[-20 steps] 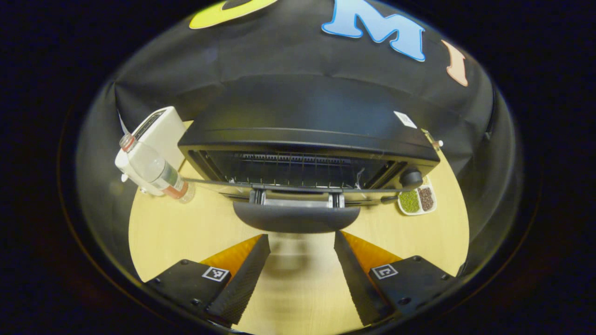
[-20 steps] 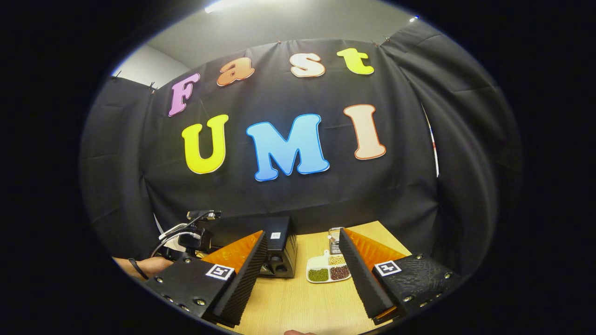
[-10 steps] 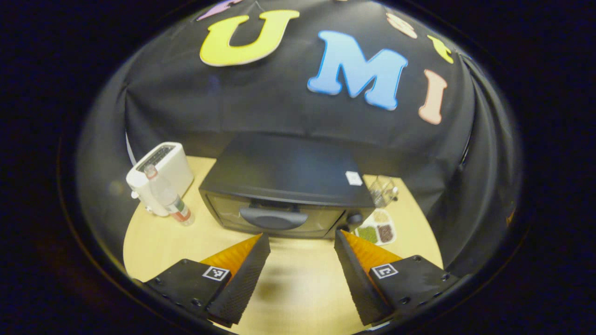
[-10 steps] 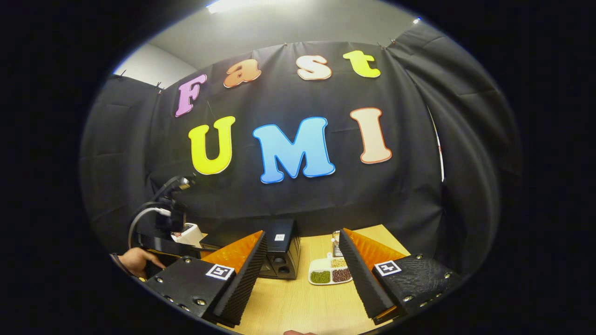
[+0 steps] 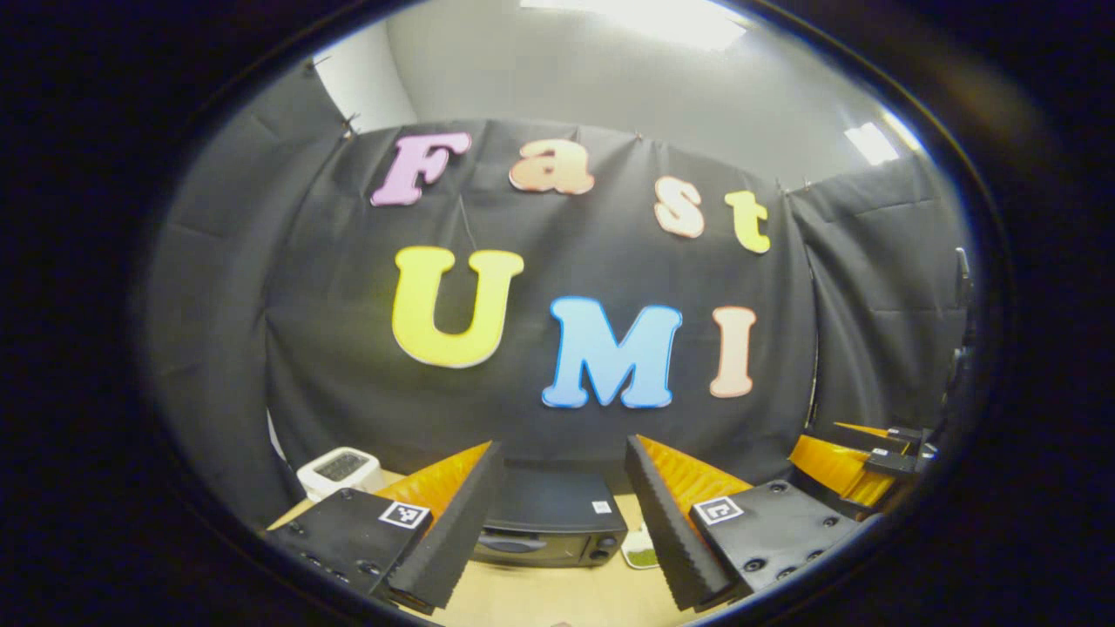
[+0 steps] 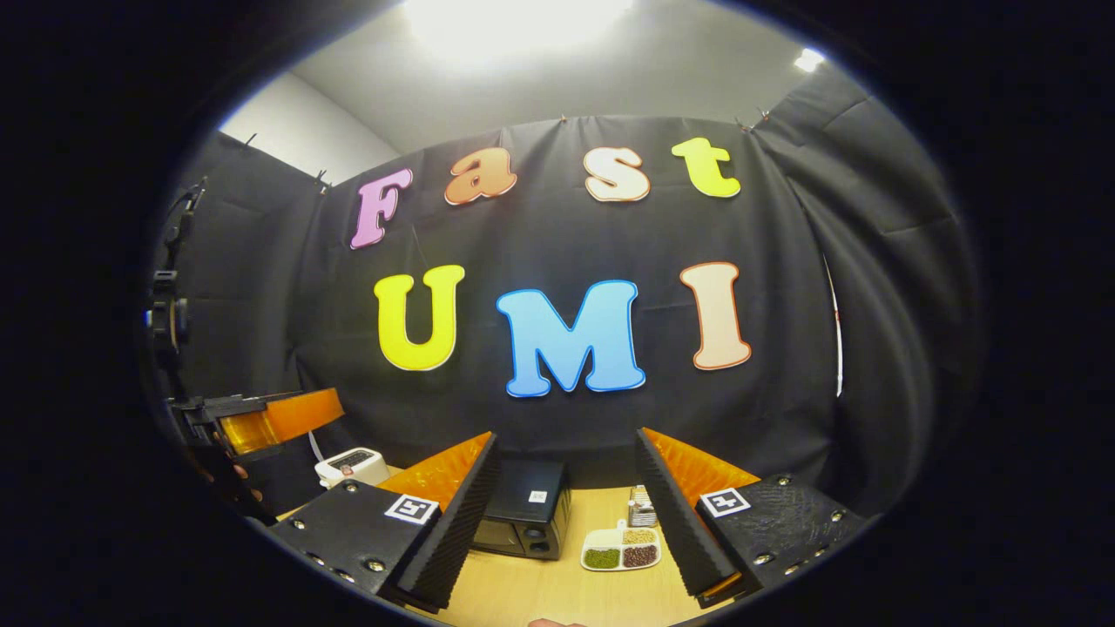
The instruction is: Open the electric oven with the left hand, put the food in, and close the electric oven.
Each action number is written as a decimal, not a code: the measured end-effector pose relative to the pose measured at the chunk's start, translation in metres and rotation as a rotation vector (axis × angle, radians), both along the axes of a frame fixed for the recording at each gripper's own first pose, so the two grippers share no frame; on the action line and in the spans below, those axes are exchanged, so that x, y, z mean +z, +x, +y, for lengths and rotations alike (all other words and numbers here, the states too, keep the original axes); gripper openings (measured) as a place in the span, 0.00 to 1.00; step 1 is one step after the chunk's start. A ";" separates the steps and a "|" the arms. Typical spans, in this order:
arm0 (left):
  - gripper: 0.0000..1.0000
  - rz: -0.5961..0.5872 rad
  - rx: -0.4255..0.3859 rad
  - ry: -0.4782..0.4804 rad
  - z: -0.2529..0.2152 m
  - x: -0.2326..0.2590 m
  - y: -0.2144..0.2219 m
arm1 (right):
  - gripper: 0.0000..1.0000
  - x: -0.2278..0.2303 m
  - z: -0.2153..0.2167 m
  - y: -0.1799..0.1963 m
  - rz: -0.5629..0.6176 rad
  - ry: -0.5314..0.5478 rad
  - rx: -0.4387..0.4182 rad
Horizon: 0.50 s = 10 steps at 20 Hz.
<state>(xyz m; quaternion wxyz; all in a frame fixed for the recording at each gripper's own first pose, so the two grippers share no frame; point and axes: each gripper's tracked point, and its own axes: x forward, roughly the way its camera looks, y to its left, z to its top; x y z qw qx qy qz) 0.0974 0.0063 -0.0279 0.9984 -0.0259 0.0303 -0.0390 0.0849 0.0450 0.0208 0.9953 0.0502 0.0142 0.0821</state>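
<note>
Right gripper view: divided dish [image 6: 620,552] holds 3 grain portions beside closed oven [image 6: 523,521]; both grippers' fingers apart, empty.

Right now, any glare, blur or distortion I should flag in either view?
Left gripper view: ceiling light blown out, fisheye bowing, oven small yet readable. Right gripper view: ceiling light glaring overhead, dish sharp, the rim dark.
</note>
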 end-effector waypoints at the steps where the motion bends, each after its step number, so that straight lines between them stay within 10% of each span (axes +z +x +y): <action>1: 0.97 -0.022 0.013 0.021 0.002 0.004 -0.005 | 0.94 0.003 0.001 -0.002 -0.007 0.007 -0.003; 10: 0.97 -0.048 0.024 0.094 0.003 0.004 -0.003 | 0.94 0.008 0.035 -0.013 -0.035 0.001 -0.012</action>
